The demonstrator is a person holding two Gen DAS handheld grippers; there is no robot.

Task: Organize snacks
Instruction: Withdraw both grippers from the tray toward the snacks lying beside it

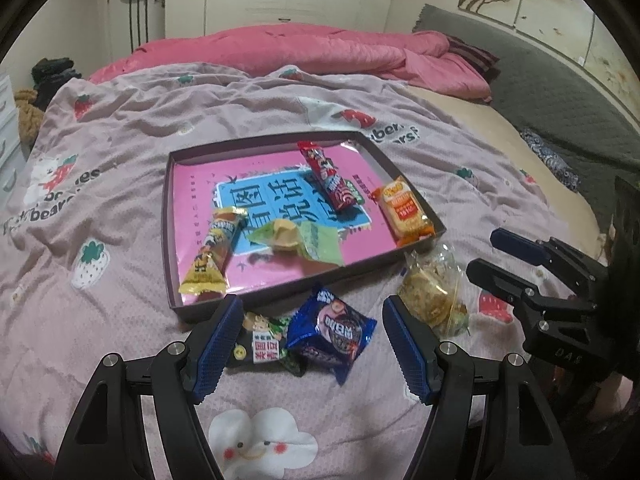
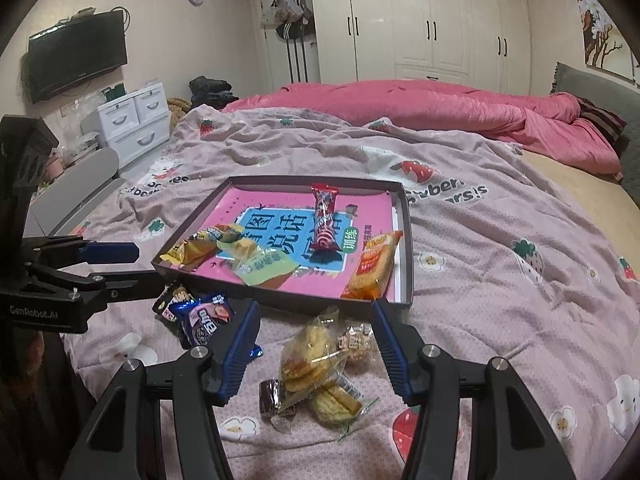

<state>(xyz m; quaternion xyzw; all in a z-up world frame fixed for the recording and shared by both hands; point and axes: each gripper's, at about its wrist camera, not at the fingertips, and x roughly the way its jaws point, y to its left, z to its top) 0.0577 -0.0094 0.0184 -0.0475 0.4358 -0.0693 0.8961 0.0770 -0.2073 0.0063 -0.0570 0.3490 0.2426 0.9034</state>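
Note:
A shallow dark tray (image 1: 165,216) (image 2: 408,240) with a pink printed floor lies on the bed. In it are a red snack bar (image 1: 329,178) (image 2: 324,220), an orange cracker pack (image 1: 404,210) (image 2: 374,266), a yellow pack (image 1: 214,258) (image 2: 196,246) and a green-wrapped pastry (image 1: 298,240) (image 2: 262,266). My left gripper (image 1: 310,346) (image 2: 132,264) is open above a blue cookie pack (image 1: 336,330) (image 2: 206,318) and a small dark pack (image 1: 262,338) (image 2: 172,298). My right gripper (image 2: 316,354) (image 1: 486,256) is open over clear-bagged biscuits (image 2: 316,364) (image 1: 430,294).
The bed is covered by a pink strawberry-print sheet (image 1: 120,152) (image 2: 500,264), with a bunched pink quilt (image 1: 304,50) (image 2: 420,112) behind. A small brown wrapped candy (image 2: 272,396) lies by the biscuits. White drawers (image 2: 136,120) and a wall TV (image 2: 76,54) stand at left.

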